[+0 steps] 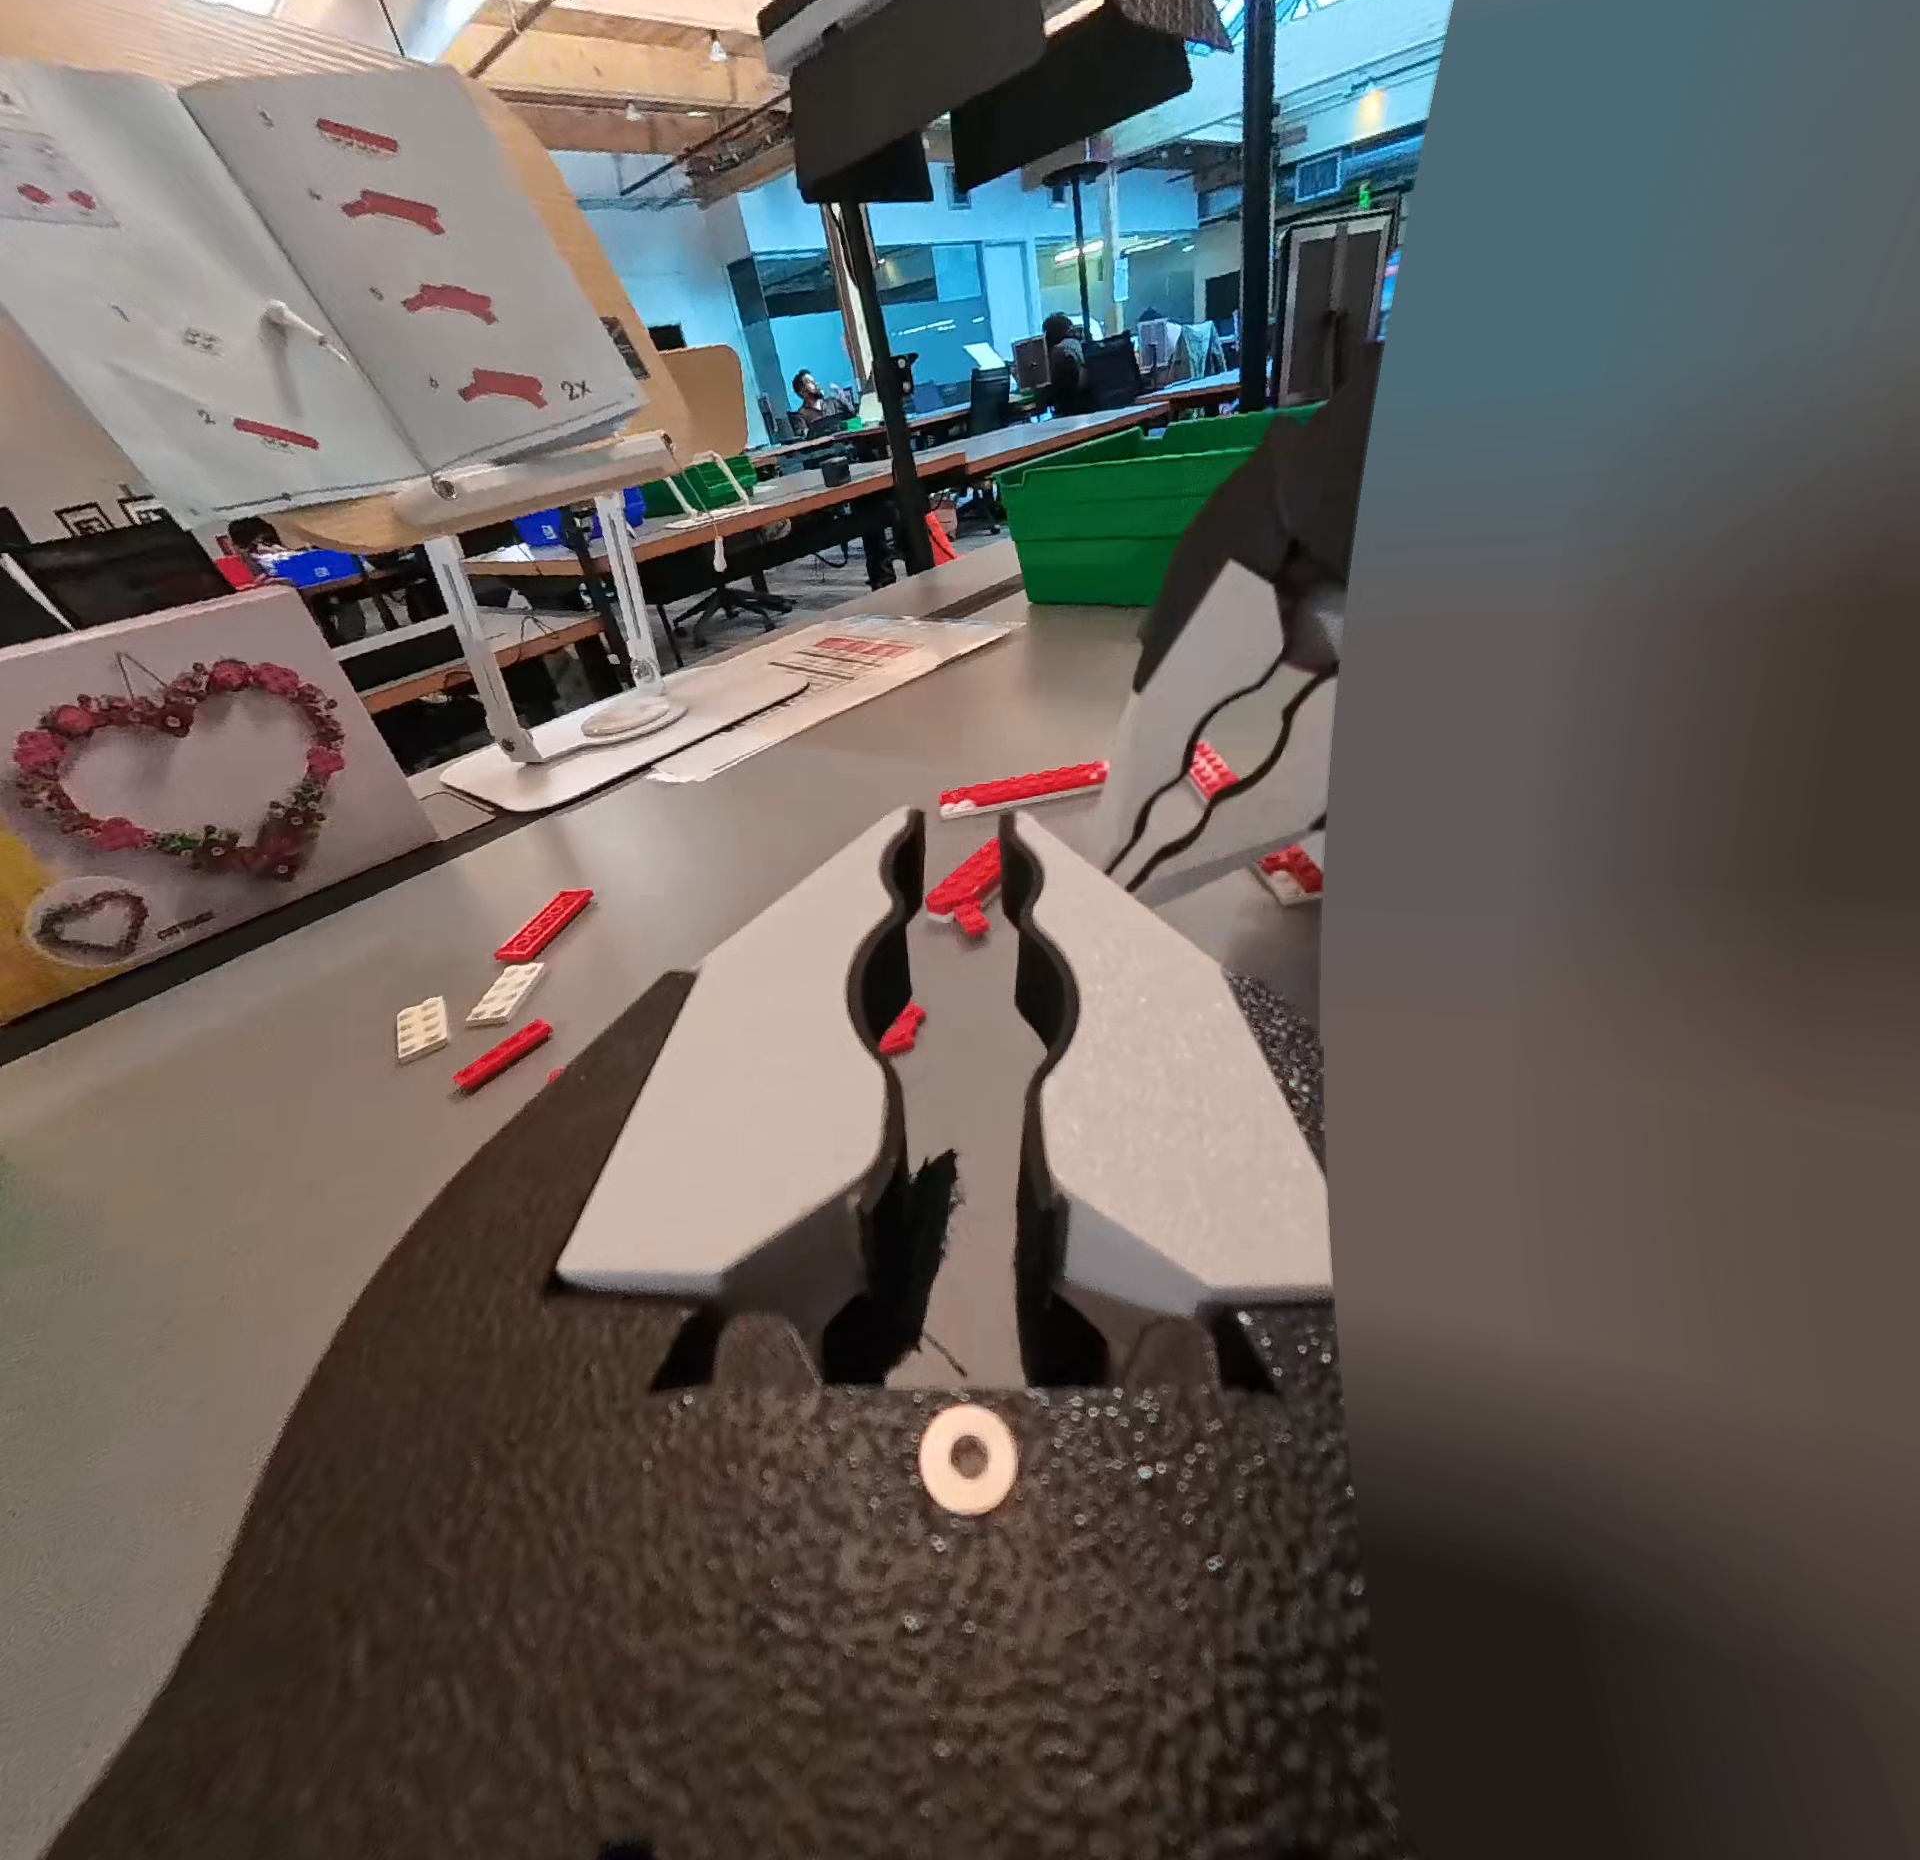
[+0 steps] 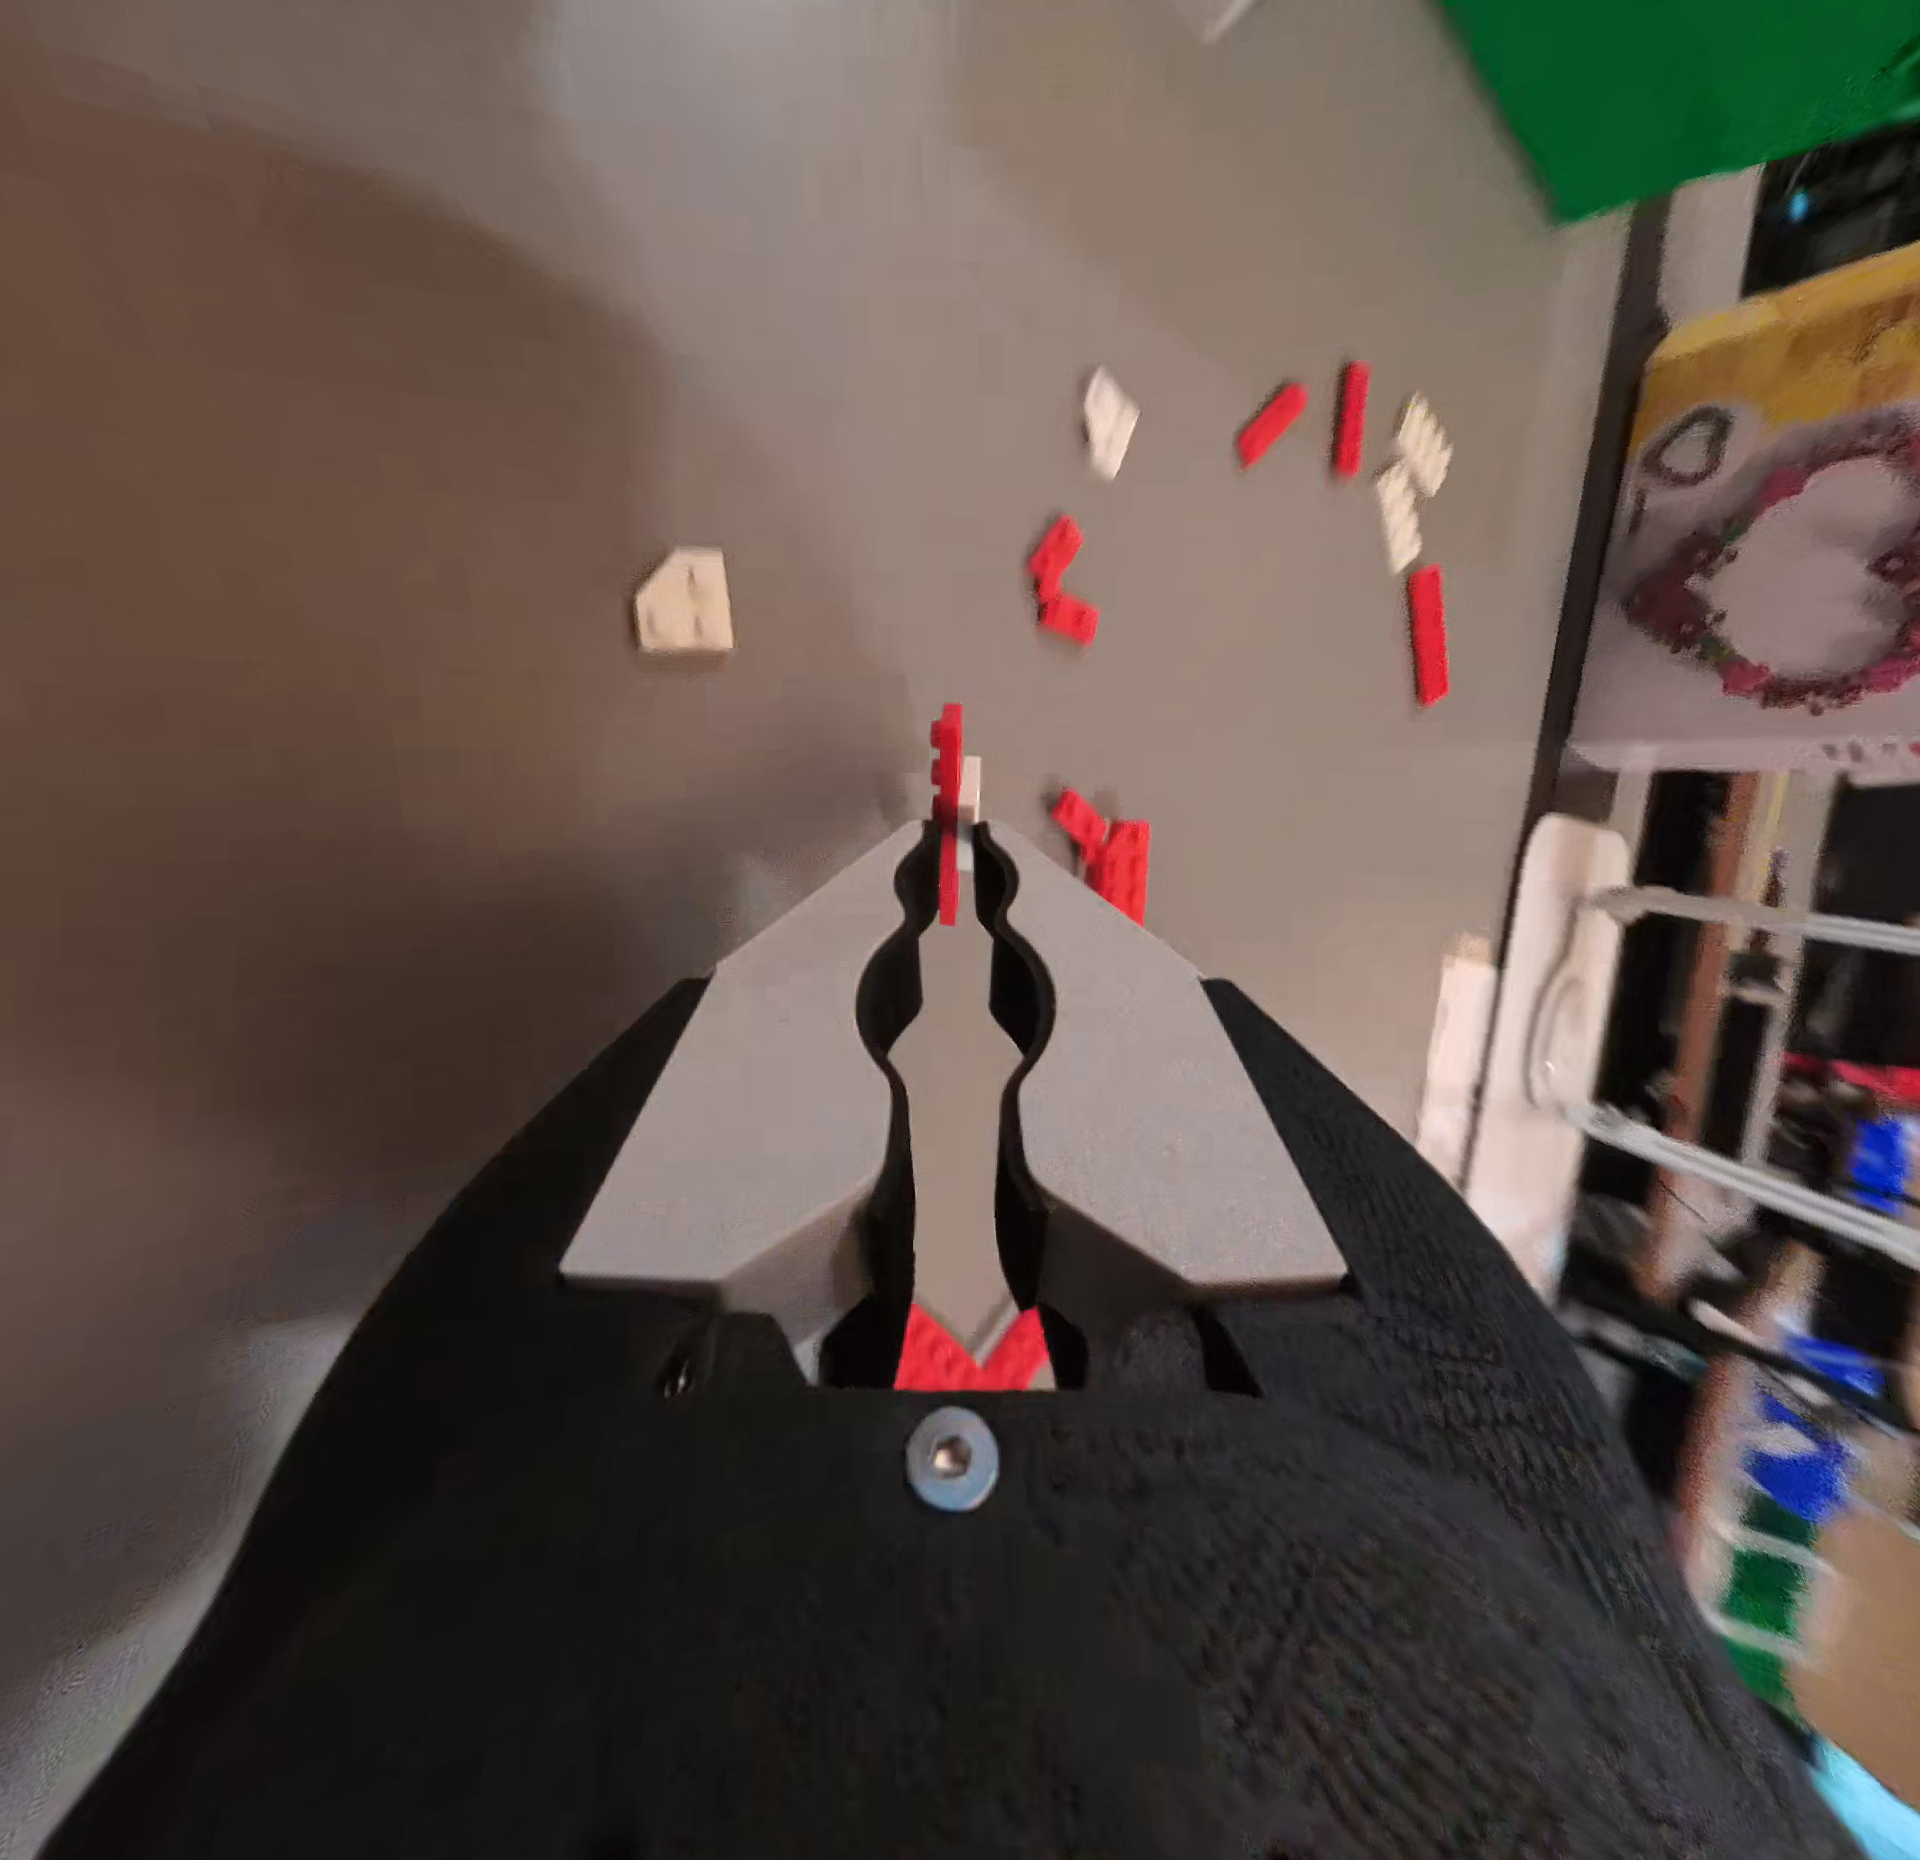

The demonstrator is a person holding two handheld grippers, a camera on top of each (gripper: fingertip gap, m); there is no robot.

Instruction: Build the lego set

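While the right tongs (image 2: 958, 834) are closed on a thin red plate (image 2: 948, 813) with a small white piece stuck to one side, the plate is held on edge at the fingertips, above the grey worktop (image 2: 520, 460). The right wrist view is blurred, so finer detail of the held piece cannot be told. Loose red and white plates are seen scattered on the worktop beyond it, among them a white angled plate (image 2: 684, 602) lying apart to the left. The left tongs (image 1: 961, 823) are held low over the worktop with a narrow gap between the fingers and nothing gripped. Just ahead of their tips a short red piece (image 1: 966, 885) lies flat, and a long red strip (image 1: 1023, 787) lies a little farther off. An open instruction booklet (image 1: 312, 283) is propped on a white stand (image 1: 540, 667), with the set's box (image 1: 187, 792) beside it and green bins (image 1: 1112, 522) behind.
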